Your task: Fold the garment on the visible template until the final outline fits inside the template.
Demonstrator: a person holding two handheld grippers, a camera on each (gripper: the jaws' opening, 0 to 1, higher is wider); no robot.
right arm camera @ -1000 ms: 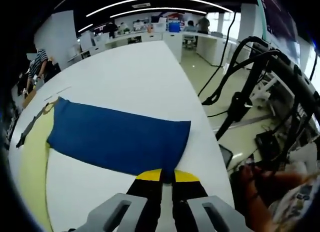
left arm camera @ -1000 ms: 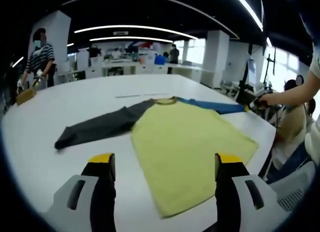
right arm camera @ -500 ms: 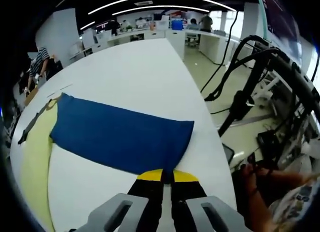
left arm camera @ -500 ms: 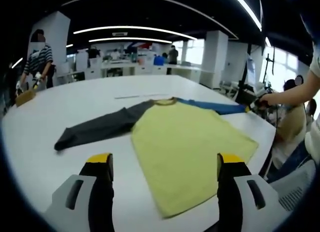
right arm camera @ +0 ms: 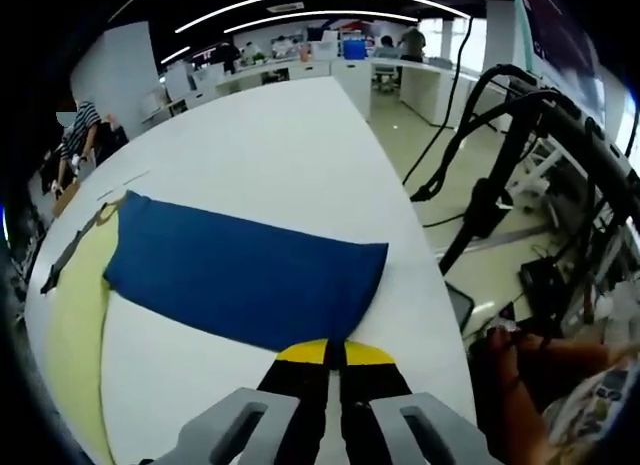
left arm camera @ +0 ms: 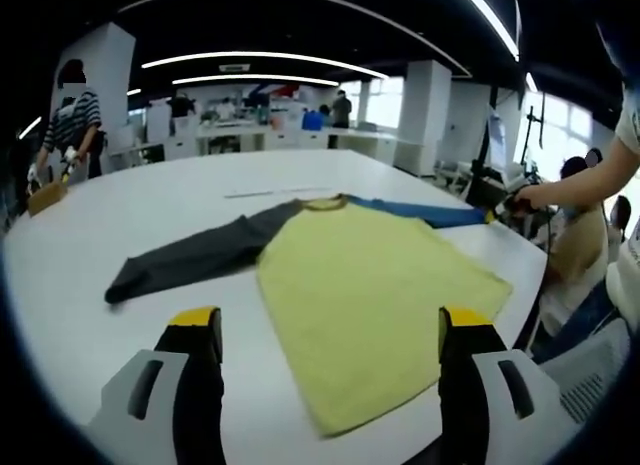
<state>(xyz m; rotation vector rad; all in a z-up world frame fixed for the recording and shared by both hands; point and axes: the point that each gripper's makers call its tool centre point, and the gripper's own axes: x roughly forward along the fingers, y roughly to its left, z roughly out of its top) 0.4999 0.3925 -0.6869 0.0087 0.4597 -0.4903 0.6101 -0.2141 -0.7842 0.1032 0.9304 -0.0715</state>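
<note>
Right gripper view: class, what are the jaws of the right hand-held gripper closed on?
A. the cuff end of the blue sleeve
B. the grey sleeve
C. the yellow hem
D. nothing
A: the right hand-held gripper has its jaws pressed together at the near edge of the blue sleeve, by its cuff end.

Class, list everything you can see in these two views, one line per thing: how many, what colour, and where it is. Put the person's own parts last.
Table: one, white, under the garment.
Shirt body: one, yellow-green, lying flat on the table ahead of the left tool.
Grey sleeve: one, dark grey, spread out flat from the shirt.
Blue sleeve: one, blue, spread flat towards the table edge.
Cables: several, black, on the floor beyond the table edge.
Bystander: one, striped top, at the far side of the table.
Left tool: one, grey with yellow tips, jaws apart above the shirt hem.
Right tool: one, same colours, jaws together on the blue cuff.
</note>
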